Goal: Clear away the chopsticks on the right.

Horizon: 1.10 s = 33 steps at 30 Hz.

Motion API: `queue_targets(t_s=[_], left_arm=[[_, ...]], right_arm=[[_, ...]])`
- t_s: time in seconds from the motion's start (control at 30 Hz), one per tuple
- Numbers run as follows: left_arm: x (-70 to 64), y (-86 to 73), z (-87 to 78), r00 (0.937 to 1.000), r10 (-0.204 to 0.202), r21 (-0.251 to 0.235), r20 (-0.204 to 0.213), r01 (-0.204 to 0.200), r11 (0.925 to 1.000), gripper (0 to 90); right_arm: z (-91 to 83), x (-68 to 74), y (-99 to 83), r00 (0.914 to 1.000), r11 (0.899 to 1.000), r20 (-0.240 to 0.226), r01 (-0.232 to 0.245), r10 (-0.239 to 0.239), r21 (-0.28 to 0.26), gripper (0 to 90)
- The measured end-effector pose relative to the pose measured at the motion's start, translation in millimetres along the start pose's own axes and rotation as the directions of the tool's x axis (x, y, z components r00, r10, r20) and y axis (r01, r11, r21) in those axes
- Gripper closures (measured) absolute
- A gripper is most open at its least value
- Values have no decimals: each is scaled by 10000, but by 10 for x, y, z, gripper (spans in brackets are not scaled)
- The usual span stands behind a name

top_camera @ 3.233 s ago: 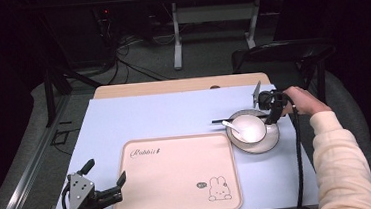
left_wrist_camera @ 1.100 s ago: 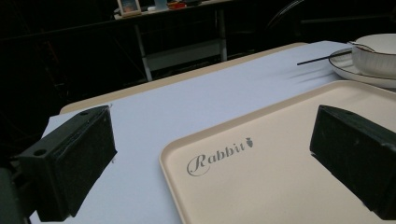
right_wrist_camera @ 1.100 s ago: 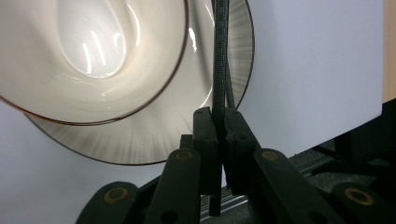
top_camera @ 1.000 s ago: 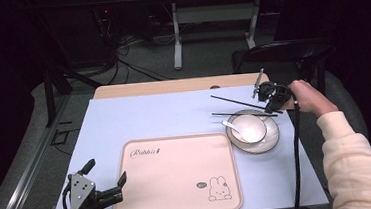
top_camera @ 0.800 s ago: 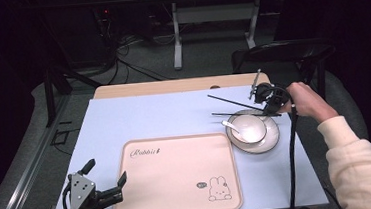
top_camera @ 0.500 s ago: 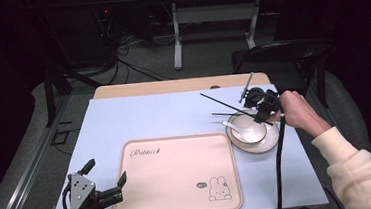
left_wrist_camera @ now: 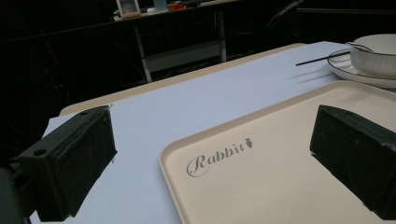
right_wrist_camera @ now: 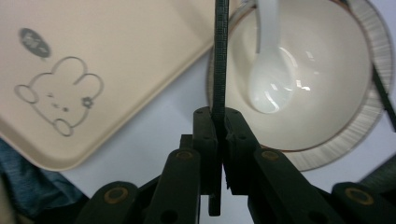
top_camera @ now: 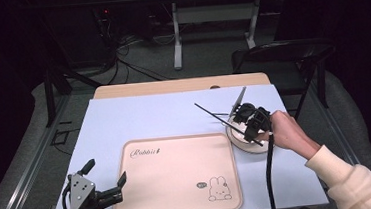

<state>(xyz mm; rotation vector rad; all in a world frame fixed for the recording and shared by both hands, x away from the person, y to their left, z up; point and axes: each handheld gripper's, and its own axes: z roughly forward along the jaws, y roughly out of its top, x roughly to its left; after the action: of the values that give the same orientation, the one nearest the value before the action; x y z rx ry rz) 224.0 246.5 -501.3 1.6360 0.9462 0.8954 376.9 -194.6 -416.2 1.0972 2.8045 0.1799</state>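
Right gripper sits over the bowl at the right side of the counter, jaws clenched on a thin black chopstick. In the right gripper view the stick runs straight up from between the jaws, crossing the bowl's left rim. In the high view the chopstick pokes out up-left from the gripper, tip above the pale blue mat. Second dark stick visible at the right edge of the right gripper view, lying over the plate; cannot tell if it touches. White spoon lies inside the bowl, scoop toward the camera. Bowl sits on the ribbed plate, just beside the right edge of the tray.

Tray is beige, "Rabbit" lettering top left, bunny drawing bottom right, centered near the front of the counter.

Left gripper at the tray's front-left corner, jaws released, wide apart, nothing between them. In the left gripper view the tray shows between the jaws, with the bowl and plate far right.
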Motion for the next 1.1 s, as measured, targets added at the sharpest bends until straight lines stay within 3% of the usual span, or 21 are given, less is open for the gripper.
queue_targets(t_s=[0.17,0.33,0.43,0.67,0.73,0.8,0.83,0.87,0.97,1.0,1.1], left_arm=[[-1,0,-2,10000,9,-17,21,-9,10000,0],[-1,0,-1,10000,15,-13,27,-15,10000,0],[0,0,-1,10000,-1,-20,9,1,10000,0],[1,-1,-3,10000,5,-26,12,-5,10000,0],[0,-1,-3,10000,7,-33,29,-7,10000,0],[0,-1,-2,10000,42,-21,50,-42,10000,0],[0,-1,-3,10000,36,-27,45,-35,10000,0],[0,-1,-4,10000,12,-40,45,-12,10000,0],[2,-2,-4,10000,2,-36,34,-2,10000,0],[1,-1,-4,10000,35,-31,53,-35,10000,0],[0,-1,-3,10000,17,-26,38,-17,10000,0]], right_arm=[[86,136,-55,9988,9992,-432,-242,228,-325,847],[267,308,-104,9935,9987,-1053,-450,422,-239,845],[301,352,-108,9925,9977,-1092,-586,545,-347,845],[521,470,-94,9800,9932,-1761,-1035,926,-540,845],[585,508,-85,9818,9935,-1674,-998,895,-540,845],[673,540,-77,9686,9909,-2225,-1247,1105,-509,845],[702,557,-69,9728,9923,-2062,-1168,1058,-420,845],[781,563,-74,9660,9898,-2292,-1341,1198,-482,845],[838,583,-77,9626,9889,-2397,-1412,1263,-460,845],[894,615,-81,9573,9866,-2545,-1551,1374,-509,845],[940,632,-86,9564,9873,-2568,-1540,1390,-392,845]])
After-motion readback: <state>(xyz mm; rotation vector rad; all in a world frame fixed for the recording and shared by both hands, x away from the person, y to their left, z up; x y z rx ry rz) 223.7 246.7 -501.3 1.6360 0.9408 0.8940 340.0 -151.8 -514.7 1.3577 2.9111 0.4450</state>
